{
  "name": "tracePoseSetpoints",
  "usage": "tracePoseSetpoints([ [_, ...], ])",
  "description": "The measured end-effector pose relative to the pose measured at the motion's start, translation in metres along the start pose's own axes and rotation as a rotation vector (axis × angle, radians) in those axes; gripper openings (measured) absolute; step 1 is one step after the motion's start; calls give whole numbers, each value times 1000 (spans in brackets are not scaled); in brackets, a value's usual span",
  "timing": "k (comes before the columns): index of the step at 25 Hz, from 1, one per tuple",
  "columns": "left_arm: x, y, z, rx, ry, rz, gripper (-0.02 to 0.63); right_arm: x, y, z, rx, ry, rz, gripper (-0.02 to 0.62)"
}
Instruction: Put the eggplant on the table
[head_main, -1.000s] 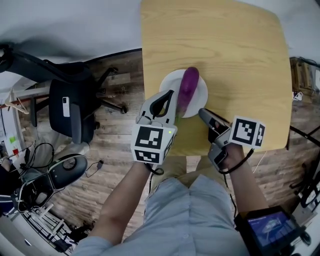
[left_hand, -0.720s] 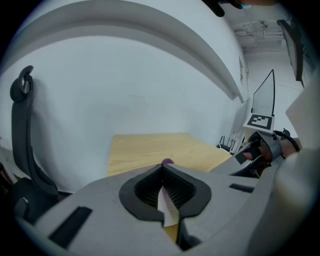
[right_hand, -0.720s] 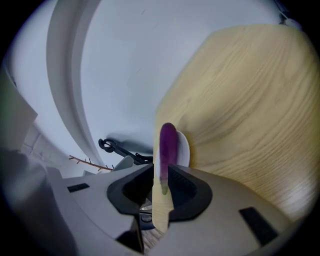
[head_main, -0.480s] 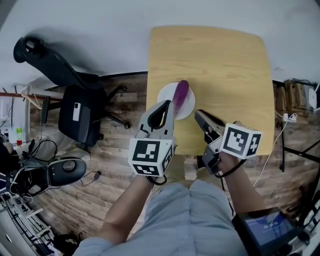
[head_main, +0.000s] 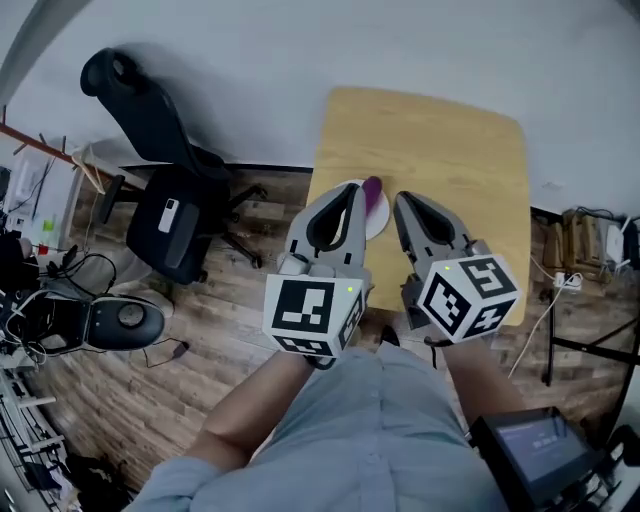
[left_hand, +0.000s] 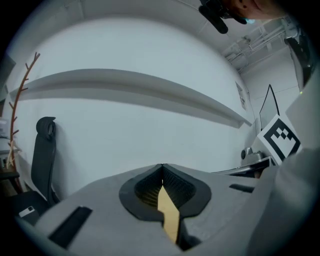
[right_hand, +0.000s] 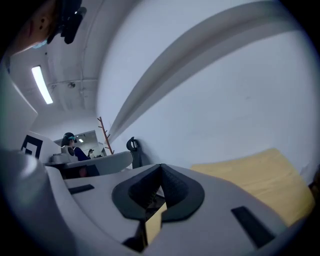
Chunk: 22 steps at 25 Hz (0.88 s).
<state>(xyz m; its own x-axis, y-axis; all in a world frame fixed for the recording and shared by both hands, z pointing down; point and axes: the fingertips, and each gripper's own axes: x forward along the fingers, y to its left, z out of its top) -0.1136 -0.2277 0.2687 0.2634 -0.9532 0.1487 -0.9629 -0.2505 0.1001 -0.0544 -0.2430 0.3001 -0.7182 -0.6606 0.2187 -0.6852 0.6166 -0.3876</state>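
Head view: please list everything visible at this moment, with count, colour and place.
table: one, light wood, against the white wall
plate: one, white, near the table's left edge
eggplant: one, purple, lying on the plate
office chair: one, black, on the plank floor left of the table
screen device: one, dark, lower right corner
left gripper: one, grey, fingers closed and empty, overlapping the plate's left part in this view
right gripper: one, grey, fingers closed and empty, beside the left gripper
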Motion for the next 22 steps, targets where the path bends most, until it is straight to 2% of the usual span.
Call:
tracePoseSetpoints([
  [6, -7, -2, 22, -5, -63, 32, 6, -11, 9, 35, -105, -99, -31, 2],
  [22, 1, -1, 29, 15, -76, -11, 6, -3, 13, 41, -149, -111, -47, 0],
])
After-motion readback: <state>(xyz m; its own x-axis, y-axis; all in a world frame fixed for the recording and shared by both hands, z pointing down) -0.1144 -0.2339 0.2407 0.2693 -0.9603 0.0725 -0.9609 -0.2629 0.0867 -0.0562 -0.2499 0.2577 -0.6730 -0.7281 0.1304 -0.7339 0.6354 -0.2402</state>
